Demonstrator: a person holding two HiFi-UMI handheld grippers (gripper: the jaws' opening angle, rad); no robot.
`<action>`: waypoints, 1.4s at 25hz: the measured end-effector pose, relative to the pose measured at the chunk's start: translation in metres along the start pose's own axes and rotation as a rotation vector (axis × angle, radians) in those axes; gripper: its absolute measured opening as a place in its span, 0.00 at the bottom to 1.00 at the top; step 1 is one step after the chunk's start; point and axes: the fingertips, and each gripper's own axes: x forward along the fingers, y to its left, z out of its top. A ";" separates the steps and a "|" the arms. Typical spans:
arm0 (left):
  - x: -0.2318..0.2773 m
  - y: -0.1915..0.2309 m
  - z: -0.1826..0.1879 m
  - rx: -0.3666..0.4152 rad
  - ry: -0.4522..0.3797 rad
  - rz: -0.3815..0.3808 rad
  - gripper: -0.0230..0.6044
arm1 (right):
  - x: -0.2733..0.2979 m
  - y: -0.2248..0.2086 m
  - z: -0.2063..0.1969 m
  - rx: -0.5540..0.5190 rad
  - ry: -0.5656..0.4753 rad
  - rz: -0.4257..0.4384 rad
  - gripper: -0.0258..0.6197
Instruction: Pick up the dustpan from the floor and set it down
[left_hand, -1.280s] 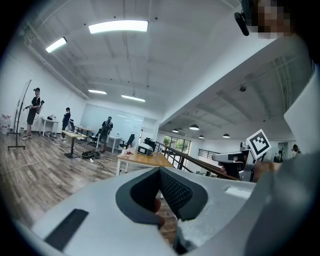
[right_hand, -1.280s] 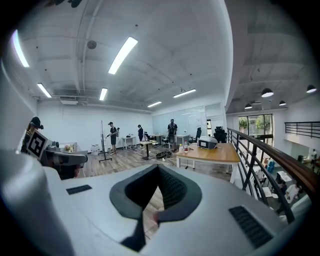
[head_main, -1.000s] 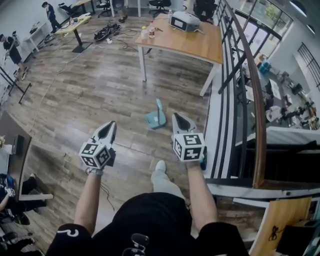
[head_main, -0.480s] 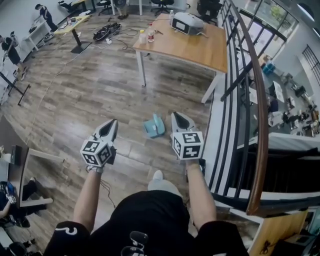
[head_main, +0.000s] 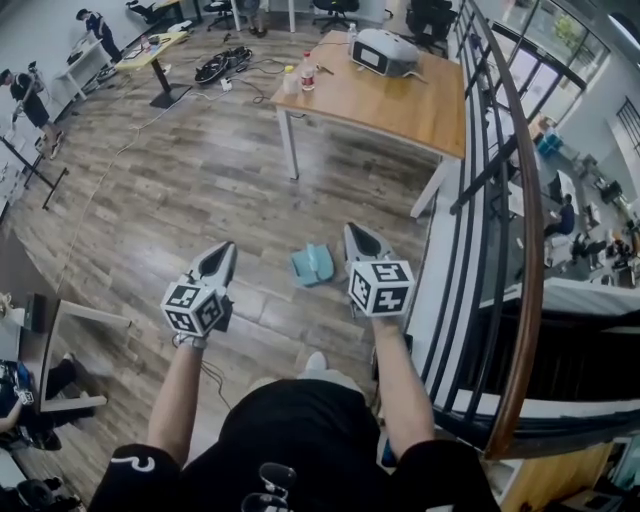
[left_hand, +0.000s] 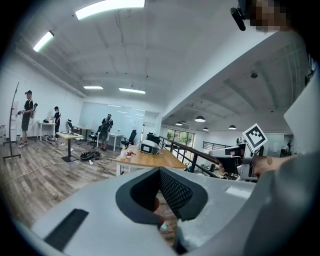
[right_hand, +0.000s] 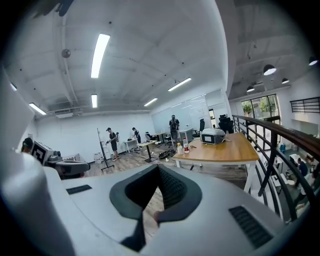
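We step closer: dustpan (head_main: 312, 264) now near, between left gripper (head_main: 221, 248) and right gripper (head_main: 357, 233), both closed, empty; pickup still pending.

It was a large open-plan office or lab workspace on an upper level. Grey-brown wood-plank flooring (head_main: 200, 190) carried a long wooden-topped table with white legs (head_main: 400, 100), black swivel office chairs (head_main: 322, 10) and a tangle of black cables (head_main: 213, 68). Long white strip lights (left_hand: 110, 8) lined the ceiling. A black metal railing with a wooden handrail (head_main: 525, 200) overlooked a busy lower floor (head_main: 585, 190).
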 end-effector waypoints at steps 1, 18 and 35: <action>0.002 0.000 0.000 0.000 0.000 0.002 0.03 | 0.002 -0.002 0.000 0.006 0.000 0.005 0.03; -0.002 0.021 -0.001 -0.022 -0.015 0.042 0.03 | 0.029 0.014 -0.010 -0.005 0.038 0.048 0.03; 0.056 0.090 -0.003 -0.041 0.002 0.008 0.03 | 0.092 0.017 -0.016 -0.029 0.053 -0.011 0.03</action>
